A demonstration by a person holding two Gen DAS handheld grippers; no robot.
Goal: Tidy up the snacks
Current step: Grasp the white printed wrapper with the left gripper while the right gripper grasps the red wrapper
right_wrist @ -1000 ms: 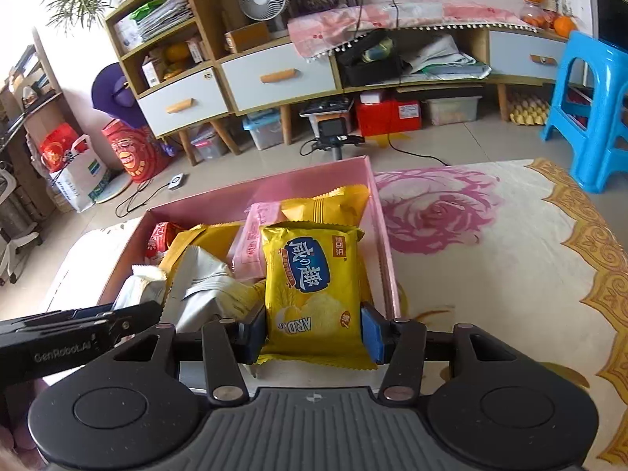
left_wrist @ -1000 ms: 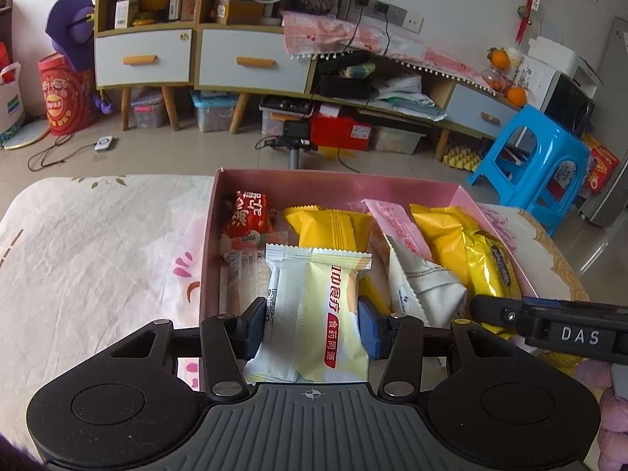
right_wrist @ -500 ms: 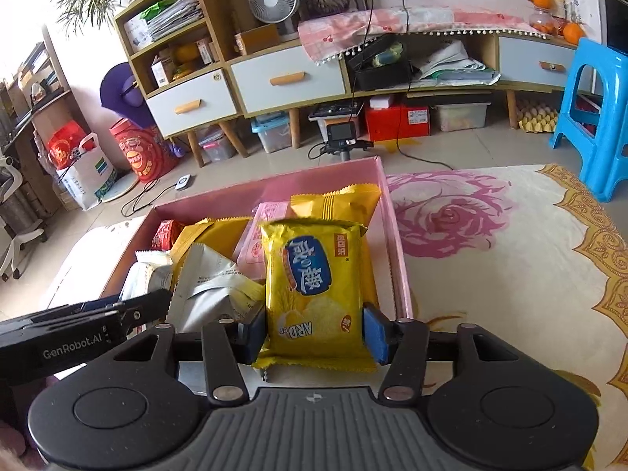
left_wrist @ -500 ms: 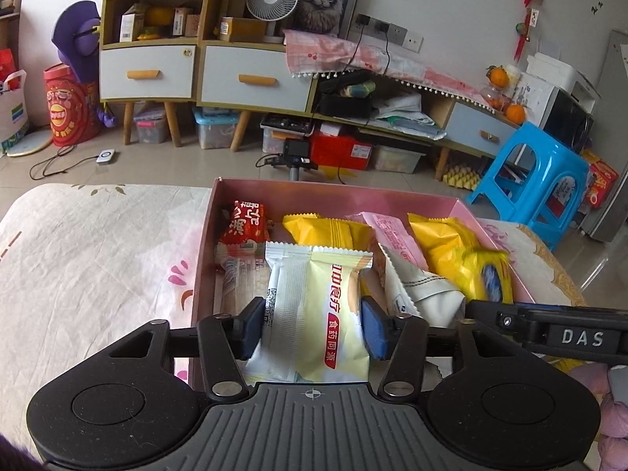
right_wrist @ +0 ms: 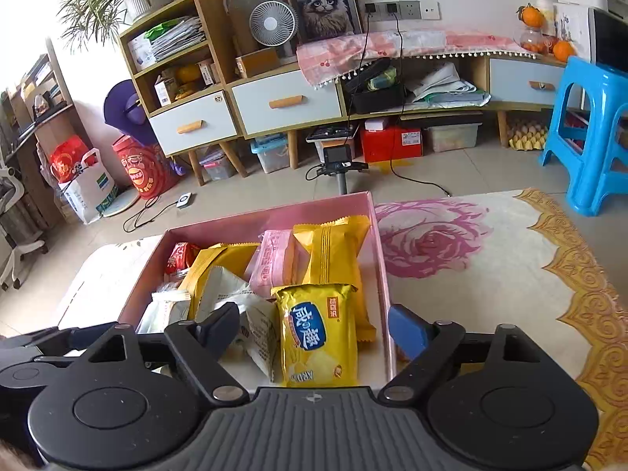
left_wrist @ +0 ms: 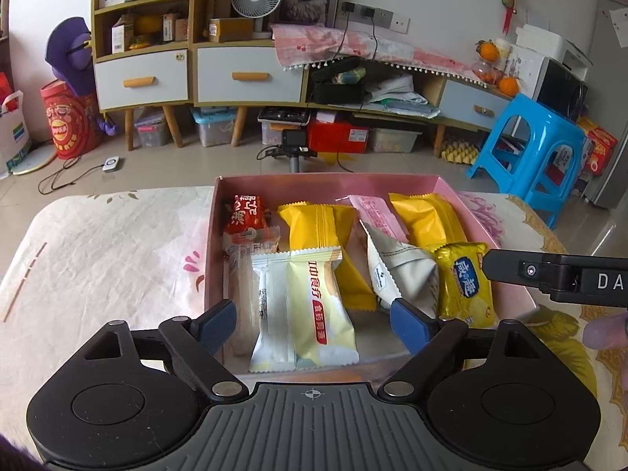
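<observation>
A pink box (left_wrist: 325, 183) (right_wrist: 274, 219) on the flowered tablecloth holds several snack packets. My left gripper (left_wrist: 314, 325) hangs over its near end, jaws opening wide; a white and pale yellow packet (left_wrist: 304, 306) lies in the box between the pads, touching neither. My right gripper (right_wrist: 314, 331) is also opening; a yellow biscuit packet (right_wrist: 320, 333) (left_wrist: 465, 280) lies loose between its pads by the box's right wall. Further in lie a red packet (left_wrist: 249, 218), yellow packets (left_wrist: 318, 227), a pink packet (right_wrist: 274, 261) and a grey-white packet (left_wrist: 400, 267).
The tablecloth (left_wrist: 106, 251) (right_wrist: 482, 267) spreads to both sides of the box. The right gripper's arm (left_wrist: 549, 274) crosses the left wrist view at right, with a fingertip (left_wrist: 604, 327) below it. Beyond the table stand cabinets (left_wrist: 251, 74), a blue stool (left_wrist: 537, 149) and a tripod-mounted camera (right_wrist: 339, 157).
Both grippers have opened and let go of their packets, which now lie in the box. Both grippers have also lifted and drawn back a little.
</observation>
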